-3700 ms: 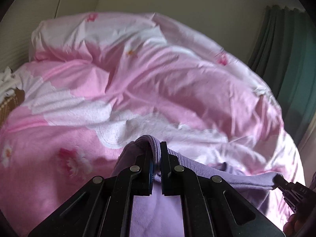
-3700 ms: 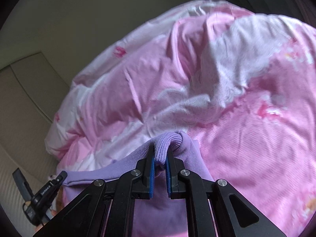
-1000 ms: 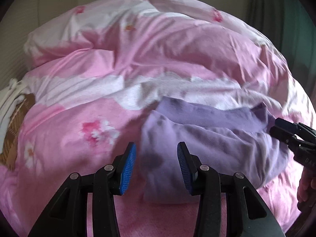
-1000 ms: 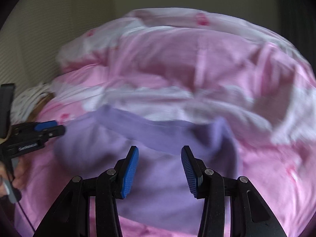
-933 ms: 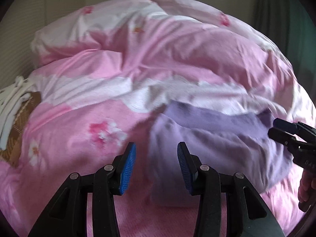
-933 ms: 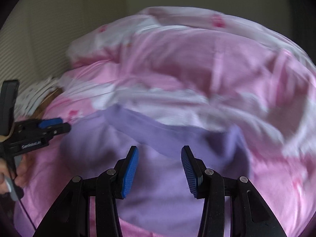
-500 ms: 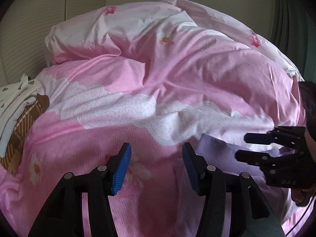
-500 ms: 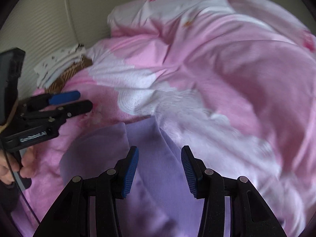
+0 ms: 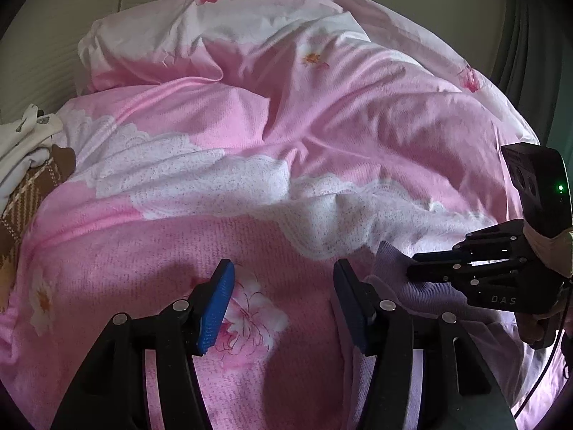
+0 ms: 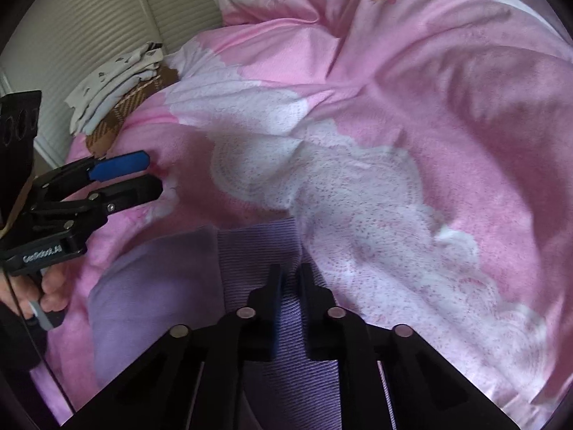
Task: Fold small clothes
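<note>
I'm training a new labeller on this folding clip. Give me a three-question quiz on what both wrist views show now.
1. True or false: the right gripper is shut on the purple garment.
2. What lies between the pads of the left gripper?
A. the purple garment
B. only the pink duvet below them
C. the brown checked cloth
3. Fill in: the white spotted cloth lies on top of the ____ cloth.

Key: 1 true; 2 B; 3 brown checked.
</note>
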Demonstrator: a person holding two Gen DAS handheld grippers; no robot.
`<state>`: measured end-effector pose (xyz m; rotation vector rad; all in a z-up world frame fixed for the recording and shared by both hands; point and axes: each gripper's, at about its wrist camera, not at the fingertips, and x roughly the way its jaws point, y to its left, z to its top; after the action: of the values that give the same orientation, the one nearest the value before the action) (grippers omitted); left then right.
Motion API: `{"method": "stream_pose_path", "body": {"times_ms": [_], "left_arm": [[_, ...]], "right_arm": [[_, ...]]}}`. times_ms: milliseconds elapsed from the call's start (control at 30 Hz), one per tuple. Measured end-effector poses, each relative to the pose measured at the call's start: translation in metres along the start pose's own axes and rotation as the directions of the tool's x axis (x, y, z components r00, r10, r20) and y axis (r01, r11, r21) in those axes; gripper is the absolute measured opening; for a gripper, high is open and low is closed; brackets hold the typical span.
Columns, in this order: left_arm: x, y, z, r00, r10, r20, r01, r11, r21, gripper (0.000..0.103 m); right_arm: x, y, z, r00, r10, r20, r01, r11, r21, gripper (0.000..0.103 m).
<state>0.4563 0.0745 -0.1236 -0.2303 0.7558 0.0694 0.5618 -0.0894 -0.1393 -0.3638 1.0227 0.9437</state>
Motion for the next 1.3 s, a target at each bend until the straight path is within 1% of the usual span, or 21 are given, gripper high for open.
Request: {"method": "stream_pose_path", "body": {"times_ms": [67,133,233,300,367,433,467,500,567,633,667,733,800,867,933,967,1067,1100,1167,1300], "left_arm": [[-0.001,0.001,0.001,1.0,-0.012,0.0,0.012,1.0,-0.008,0.056],[-0.002,0.0,0.001,1.0,-0.016,0.002,0.016,1.0,-0.006,0.056],[-0.002,-0.001,0.0,1.0,-0.021,0.0,0.021,1.0,-0.007,0.056],[-0.003,-0.001,0.001,1.0,-0.023,0.003,0.023,1.0,-0.007,0.056],[-0.004,-0.001,0.001,1.0,-0.023,0.007,0.023,1.0,-0.01,0.056],[-0.002,-0.002,0.0,1.0,-0.022,0.002,0.022,1.0,-0.01,0.056],[-0.001,-0.002,0.0,1.0,-0.024,-0.002,0.024,1.0,-0.009,0.056],[0.0,-0.003,0.0,1.0,-0.024,-0.007,0.024,1.0,-0.007,0.056],[0.0,-0.004,-0.001,1.0,-0.026,-0.008,0.026,1.0,-0.001,0.056],[0.0,-0.005,-0.001,0.999,-0.032,-0.008,0.032,0.999,0.001,0.056],[0.0,-0.006,-0.001,0.999,-0.035,-0.01,0.035,0.999,0.001,0.057],[0.0,-0.009,-0.002,0.999,-0.041,-0.014,0.041,0.999,0.005,0.057],[-0.002,-0.014,-0.002,0.999,-0.046,-0.012,0.046,0.999,0.011,0.057],[-0.007,-0.02,-0.001,0.998,-0.057,-0.001,0.057,0.998,0.021,0.057],[-0.012,-0.029,-0.001,0.998,-0.068,0.012,0.068,0.997,0.031,0.059],[-0.014,-0.032,-0.001,0.997,-0.074,0.015,0.073,0.997,0.035,0.06],[-0.017,-0.048,-0.003,0.996,-0.094,0.01,0.093,0.994,0.06,0.061],[-0.018,-0.052,-0.005,0.995,-0.096,0.009,0.096,0.993,0.073,0.061],[-0.02,-0.063,-0.007,0.995,-0.098,0.011,0.097,0.99,0.099,0.061],[-0.021,-0.075,-0.01,0.994,-0.113,0.008,0.111,0.985,0.13,0.061]], "right_arm": [[-0.003,0.002,0.001,1.0,0.019,-0.003,-0.019,1.0,-0.013,0.007],[-0.008,0.004,0.002,1.0,0.008,0.01,-0.008,1.0,-0.022,0.006],[-0.019,0.0,0.006,0.998,-0.028,0.057,0.028,1.0,0.001,0.005],[-0.027,-0.003,0.011,0.993,-0.071,0.092,0.07,0.997,0.014,0.005],[-0.029,-0.004,0.018,0.987,-0.11,0.114,0.109,0.994,0.02,0.005],[-0.024,-0.004,0.025,0.982,-0.147,0.119,0.145,0.989,0.028,0.005],[-0.019,-0.005,0.027,0.981,-0.157,0.113,0.155,0.987,0.032,0.005],[-0.01,-0.005,0.029,0.986,-0.145,0.087,0.142,0.989,0.035,0.005],[0.008,-0.002,0.027,0.988,-0.148,0.033,0.147,0.989,0.016,0.005],[0.023,-0.002,0.02,0.991,-0.131,-0.023,0.131,0.991,0.018,0.006],[0.024,-0.001,0.017,0.991,-0.133,-0.024,0.134,0.991,0.02,0.006],[0.016,-0.001,0.013,0.991,-0.131,0.007,0.13,0.991,0.028,0.011],[0.002,-0.004,0.011,0.989,-0.143,0.039,0.142,0.989,0.033,0.018],[-0.015,-0.008,0.008,0.986,-0.153,0.066,0.15,0.988,0.04,0.021],[-0.033,-0.012,0.0,0.982,-0.173,0.077,0.17,0.985,0.042,0.021],[-0.04,-0.014,-0.005,0.98,-0.183,0.074,0.18,0.983,0.044,0.021],[-0.062,-0.022,-0.027,0.981,-0.19,0.048,0.188,0.981,0.04,0.023],[-0.065,-0.025,-0.033,0.98,-0.194,0.036,0.192,0.981,0.039,0.029],[-0.073,-0.031,-0.048,0.98,-0.198,0.015,0.198,0.979,0.041,0.036],[-0.088,-0.046,-0.077,0.973,-0.231,-0.013,0.232,0.971,0.052,0.037]]}}
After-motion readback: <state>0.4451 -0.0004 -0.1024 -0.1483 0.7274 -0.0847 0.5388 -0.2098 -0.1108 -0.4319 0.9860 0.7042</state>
